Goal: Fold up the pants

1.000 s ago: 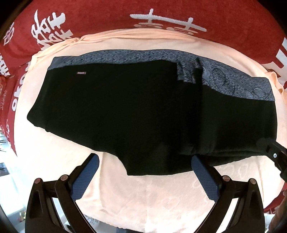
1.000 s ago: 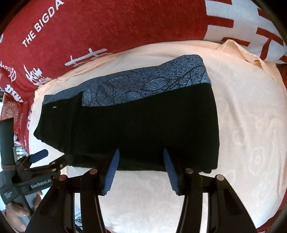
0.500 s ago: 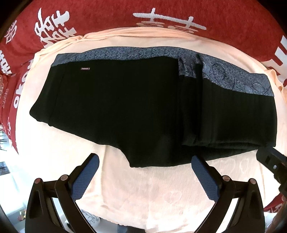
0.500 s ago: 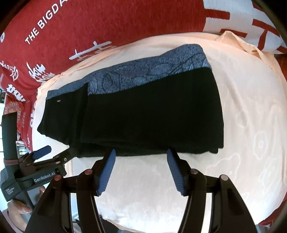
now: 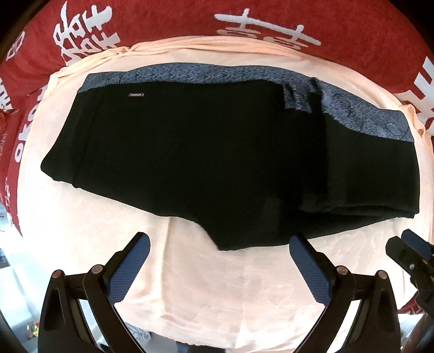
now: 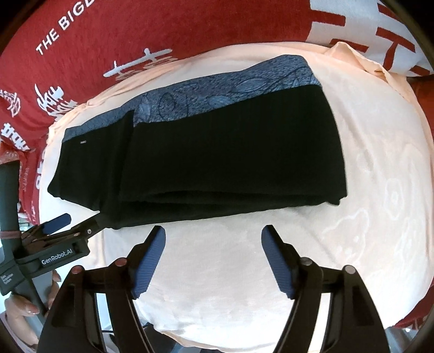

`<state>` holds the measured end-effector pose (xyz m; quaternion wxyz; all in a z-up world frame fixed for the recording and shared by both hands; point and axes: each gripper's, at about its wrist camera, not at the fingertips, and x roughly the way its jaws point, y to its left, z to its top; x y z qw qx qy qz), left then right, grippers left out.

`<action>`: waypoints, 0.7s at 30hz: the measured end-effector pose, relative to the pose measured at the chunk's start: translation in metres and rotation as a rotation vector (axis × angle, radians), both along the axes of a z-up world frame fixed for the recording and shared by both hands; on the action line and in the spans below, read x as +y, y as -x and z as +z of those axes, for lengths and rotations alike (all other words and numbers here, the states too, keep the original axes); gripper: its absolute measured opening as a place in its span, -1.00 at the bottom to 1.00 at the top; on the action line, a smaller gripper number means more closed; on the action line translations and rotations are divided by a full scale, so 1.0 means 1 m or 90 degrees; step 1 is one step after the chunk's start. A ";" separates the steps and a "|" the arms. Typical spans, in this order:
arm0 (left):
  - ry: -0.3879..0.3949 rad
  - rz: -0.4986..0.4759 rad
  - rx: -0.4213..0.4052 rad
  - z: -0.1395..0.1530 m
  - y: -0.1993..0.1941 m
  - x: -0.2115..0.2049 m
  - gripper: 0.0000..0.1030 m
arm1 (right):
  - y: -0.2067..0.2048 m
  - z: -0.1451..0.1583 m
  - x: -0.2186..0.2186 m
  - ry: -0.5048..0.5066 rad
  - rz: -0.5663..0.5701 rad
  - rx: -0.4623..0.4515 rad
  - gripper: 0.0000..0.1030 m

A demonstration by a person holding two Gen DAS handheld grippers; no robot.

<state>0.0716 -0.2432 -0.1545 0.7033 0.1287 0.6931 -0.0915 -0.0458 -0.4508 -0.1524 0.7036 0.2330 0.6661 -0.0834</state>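
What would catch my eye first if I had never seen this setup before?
The black pants with a blue-grey patterned waistband lie partly folded across a peach cloth, which sits on a red blanket printed with white lettering. In the foreground the left hand-held gripper and right hand-held gripper both hang open just short of the pants' near edge, holding nothing.

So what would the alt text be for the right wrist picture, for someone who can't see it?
Black pants with a blue patterned waistband lie partly folded on a peach cloth over a red blanket with white lettering. The right gripper sits open and empty in front of them, and the left gripper reaches in from the left edge by the pants' near corner.
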 end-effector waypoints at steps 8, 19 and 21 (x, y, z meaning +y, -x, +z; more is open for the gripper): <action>0.015 -0.005 0.013 -0.004 -0.009 0.056 1.00 | -0.006 -0.006 0.069 0.002 0.008 0.030 0.49; 0.035 0.086 -0.016 0.003 -0.045 0.162 1.00 | -0.059 -0.007 0.160 -0.008 0.108 0.031 0.49; 0.049 0.113 -0.024 0.003 -0.052 0.176 1.00 | -0.069 -0.004 0.170 -0.001 0.128 0.027 0.49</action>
